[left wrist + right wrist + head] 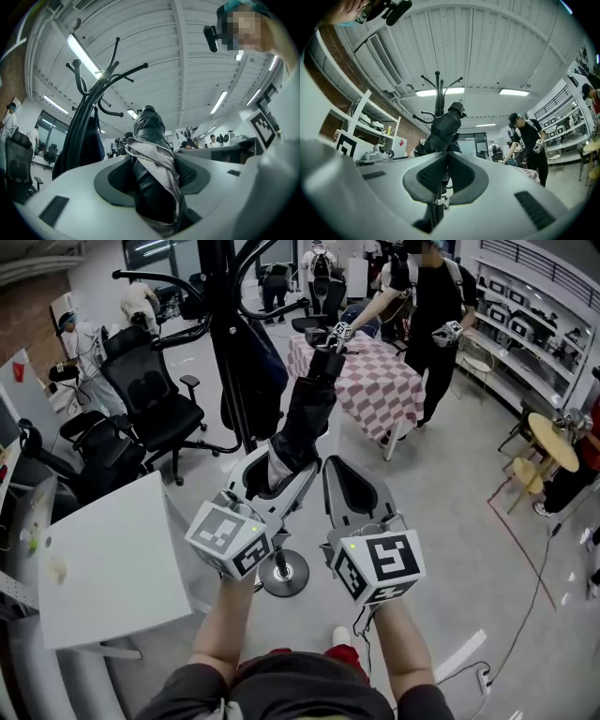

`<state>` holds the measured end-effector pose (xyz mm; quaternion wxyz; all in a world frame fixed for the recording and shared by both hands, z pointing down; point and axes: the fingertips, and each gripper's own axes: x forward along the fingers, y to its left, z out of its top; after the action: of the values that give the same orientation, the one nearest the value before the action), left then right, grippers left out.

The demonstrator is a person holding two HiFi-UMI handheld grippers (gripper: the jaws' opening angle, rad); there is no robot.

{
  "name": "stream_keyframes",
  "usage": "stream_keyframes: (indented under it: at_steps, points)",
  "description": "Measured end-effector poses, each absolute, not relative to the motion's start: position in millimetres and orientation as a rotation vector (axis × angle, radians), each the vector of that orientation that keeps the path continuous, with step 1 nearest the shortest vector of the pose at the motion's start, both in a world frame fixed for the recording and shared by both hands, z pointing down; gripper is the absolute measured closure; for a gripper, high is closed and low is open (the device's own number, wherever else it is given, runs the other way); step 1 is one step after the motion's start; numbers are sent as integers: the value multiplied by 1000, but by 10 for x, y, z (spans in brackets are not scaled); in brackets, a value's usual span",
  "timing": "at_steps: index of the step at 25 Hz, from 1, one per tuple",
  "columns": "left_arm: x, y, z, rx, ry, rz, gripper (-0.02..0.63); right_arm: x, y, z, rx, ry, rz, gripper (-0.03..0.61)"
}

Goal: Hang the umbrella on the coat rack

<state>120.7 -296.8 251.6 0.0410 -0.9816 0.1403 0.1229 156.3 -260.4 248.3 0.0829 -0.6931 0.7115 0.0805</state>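
Observation:
A folded black umbrella (309, 413) with pale grey fabric at its lower end slants up and forward toward the black coat rack (230, 343). My left gripper (277, 472) is shut on the umbrella's lower part (152, 178), with both pads against it. My right gripper (330, 465) sits just right of it with its jaws together. A thin dark strap (437, 204) with a small metal piece is pinched between them. In the right gripper view the umbrella (443, 131) rises just beyond the jaws (446, 159), in front of the rack's hooks (437, 89). The rack's curved arms (112, 75) stand up and left of the umbrella.
A dark coat (264, 371) hangs on the rack, whose round base (283, 575) stands on the floor below my grippers. Black office chairs (150, 399) and a white table (112, 559) are at left. A checkered-cloth table (375, 376) and a person in black (436, 306) stand behind.

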Motion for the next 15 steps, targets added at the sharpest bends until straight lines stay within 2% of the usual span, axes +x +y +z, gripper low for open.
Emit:
stream_keyframes:
  at_steps: [15]
  points:
    - [1738, -3278, 2257, -2857, 705, 313, 382, 2074, -3002, 2130, -1789, 2276, 279, 561]
